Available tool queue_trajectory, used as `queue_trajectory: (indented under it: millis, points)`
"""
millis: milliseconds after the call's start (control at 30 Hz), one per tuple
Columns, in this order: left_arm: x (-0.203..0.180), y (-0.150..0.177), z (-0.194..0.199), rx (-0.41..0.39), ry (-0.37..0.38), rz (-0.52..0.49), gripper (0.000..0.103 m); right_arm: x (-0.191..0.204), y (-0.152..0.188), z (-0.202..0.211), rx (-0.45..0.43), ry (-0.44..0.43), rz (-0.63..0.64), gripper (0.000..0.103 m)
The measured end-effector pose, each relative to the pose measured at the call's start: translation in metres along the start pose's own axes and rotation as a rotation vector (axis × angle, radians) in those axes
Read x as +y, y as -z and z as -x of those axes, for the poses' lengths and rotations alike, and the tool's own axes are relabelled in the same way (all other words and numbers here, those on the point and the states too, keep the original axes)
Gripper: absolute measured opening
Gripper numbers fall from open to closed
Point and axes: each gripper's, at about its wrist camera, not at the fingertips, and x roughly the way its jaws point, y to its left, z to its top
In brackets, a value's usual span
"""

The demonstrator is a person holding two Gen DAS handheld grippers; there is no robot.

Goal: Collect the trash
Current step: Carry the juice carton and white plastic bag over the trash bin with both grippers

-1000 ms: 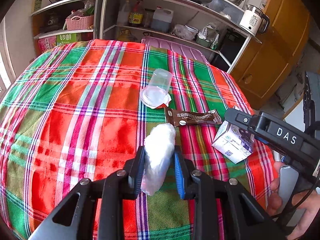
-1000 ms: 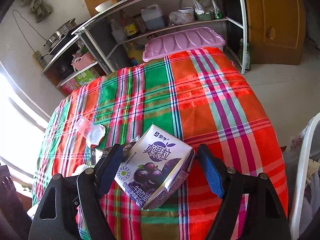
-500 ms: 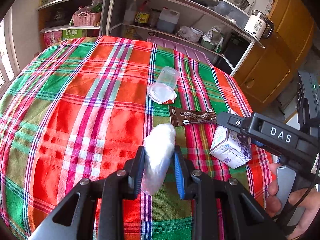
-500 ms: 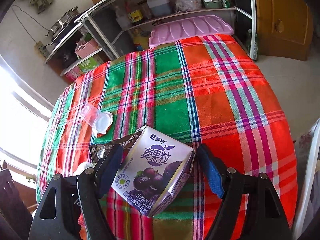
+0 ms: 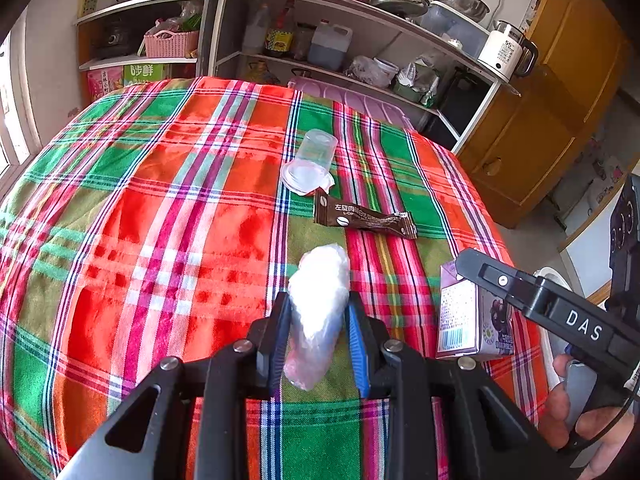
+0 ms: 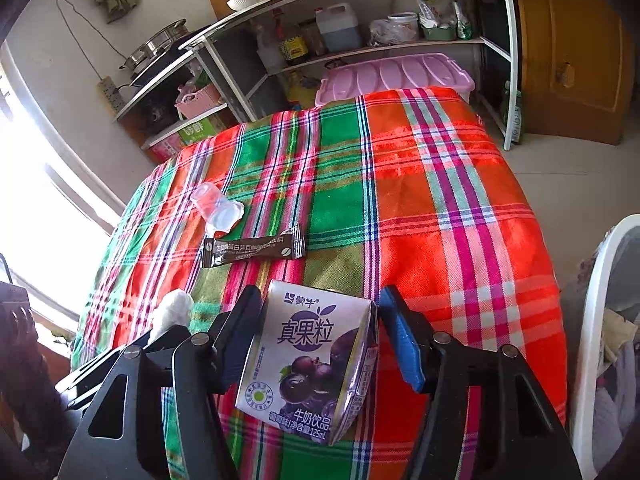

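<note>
On my left I have the left gripper [image 5: 318, 344] pinched tight on a white wad [image 5: 318, 308] of crumpled plastic, its top sticking up past the pads and its lower end hanging between the jaws over the plaid cloth [image 5: 140, 220].

I take the carton [image 6: 308, 360] as my landmark; it is a purple milk-drink box with grapes printed on it, lying on the cloth near the table's right edge. In the right wrist view the wad shows just left of the carton, at its near corner. Beyond the carton, a little to its left, lies a brown sachet [image 6: 252, 248], flat on the cloth and apart from the box. Further beyond the carton, past the sachet, a clear cup [image 6: 216, 208] lies on its side with its peeled lid next to the sachet's end; whether they touch I cannot tell.

The right gripper [image 6: 316, 336] straddles the carton, its jaws closing with the box between them. The left pad looks at or almost at the carton's side, while a gap shows between the blue right pad and the box. In the left wrist view a hand [image 5: 580, 420] grips the right tool's handle, right of the carton.
</note>
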Motion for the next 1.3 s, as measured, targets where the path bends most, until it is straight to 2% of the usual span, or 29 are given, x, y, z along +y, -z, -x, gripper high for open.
queue_trajectory:
  millis: [333, 800, 900, 1300]
  points:
    - [-0.030, 0.005, 0.015, -0.018, 0.023, -0.048, 0.029, -0.017, 0.007, 0.040, -0.070, -0.062, -0.020, 0.058]
    - [-0.107, 0.012, 0.039, -0.068, 0.080, -0.181, 0.029, -0.067, 0.018, 0.108, -0.180, -0.050, -0.091, 0.055]
    - [-0.128, 0.016, 0.042, -0.085, 0.072, -0.232, 0.029, -0.083, 0.022, 0.123, -0.204, -0.039, -0.113, 0.055]
    - [-0.213, 0.031, 0.037, -0.076, 0.159, -0.351, 0.029, -0.159, 0.034, 0.174, -0.276, 0.075, -0.206, 0.055]
